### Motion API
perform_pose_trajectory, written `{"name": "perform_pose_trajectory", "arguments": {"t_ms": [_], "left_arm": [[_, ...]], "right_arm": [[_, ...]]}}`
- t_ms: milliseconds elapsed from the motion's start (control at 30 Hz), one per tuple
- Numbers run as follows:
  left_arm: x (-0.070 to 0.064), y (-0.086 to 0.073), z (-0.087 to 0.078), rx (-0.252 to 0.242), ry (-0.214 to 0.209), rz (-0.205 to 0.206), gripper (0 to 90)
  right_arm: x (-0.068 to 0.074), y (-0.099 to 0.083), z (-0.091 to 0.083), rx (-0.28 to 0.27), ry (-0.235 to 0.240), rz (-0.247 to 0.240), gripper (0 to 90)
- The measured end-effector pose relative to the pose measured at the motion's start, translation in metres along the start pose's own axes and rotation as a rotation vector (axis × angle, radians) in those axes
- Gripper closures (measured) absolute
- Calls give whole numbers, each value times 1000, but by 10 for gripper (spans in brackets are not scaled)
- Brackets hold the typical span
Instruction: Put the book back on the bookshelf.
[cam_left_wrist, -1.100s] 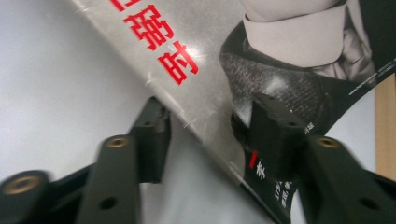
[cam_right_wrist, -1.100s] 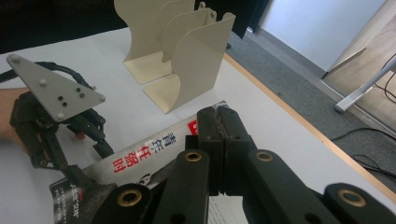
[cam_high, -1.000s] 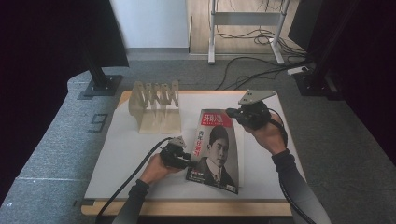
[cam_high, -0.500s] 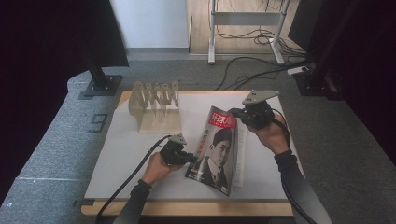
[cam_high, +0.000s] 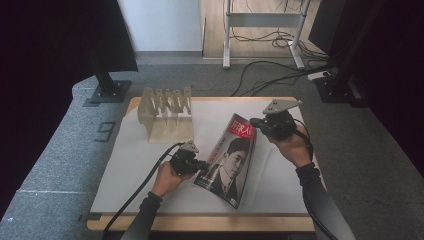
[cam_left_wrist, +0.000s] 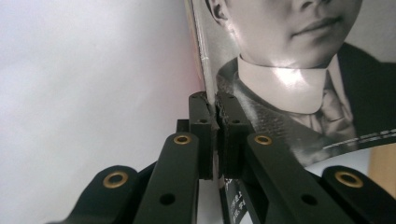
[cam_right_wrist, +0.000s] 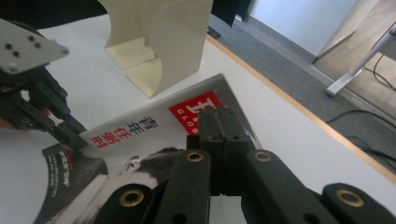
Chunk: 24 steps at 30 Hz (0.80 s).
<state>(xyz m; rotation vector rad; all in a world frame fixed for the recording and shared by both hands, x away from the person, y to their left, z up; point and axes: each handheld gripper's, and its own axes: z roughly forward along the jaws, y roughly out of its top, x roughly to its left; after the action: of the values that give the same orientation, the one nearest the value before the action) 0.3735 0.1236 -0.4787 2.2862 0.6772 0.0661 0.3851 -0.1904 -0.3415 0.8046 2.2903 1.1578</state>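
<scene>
Pinching the magazine's (cam_high: 231, 159) left edge, the left gripper (cam_high: 200, 164) has its jaws closed flat on the cover; the left gripper view shows paper squeezed between them. Farther off, the right gripper (cam_high: 256, 121) is clamped on the magazine's upper right edge, so the magazine stands tilted above the white sheet (cam_high: 130, 165) covering the wooden table (cam_high: 210, 223). Beyond stands a cream slotted rack (cam_high: 165, 114), then grey carpet (cam_high: 60, 145) and floor cables (cam_high: 260, 75)
</scene>
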Motion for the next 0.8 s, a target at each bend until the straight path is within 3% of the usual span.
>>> {"name": "perform_pose_trajectory", "arguments": {"t_ms": [133,267,433,800], "left_arm": [[-3,-1,0,3,26,17,860],[-6,-1,-2,-31,29,20,865],[-3,3,-10,-90,16,3,877],[-1,4,-27,-122,35,4,880]], "right_arm": [[-4,-12,6,17,-5,19,889],[-8,-19,4,4,-10,39,889],[-12,-19,-1,0,-20,42,889],[-13,-21,3,19,-14,48,888]]}}
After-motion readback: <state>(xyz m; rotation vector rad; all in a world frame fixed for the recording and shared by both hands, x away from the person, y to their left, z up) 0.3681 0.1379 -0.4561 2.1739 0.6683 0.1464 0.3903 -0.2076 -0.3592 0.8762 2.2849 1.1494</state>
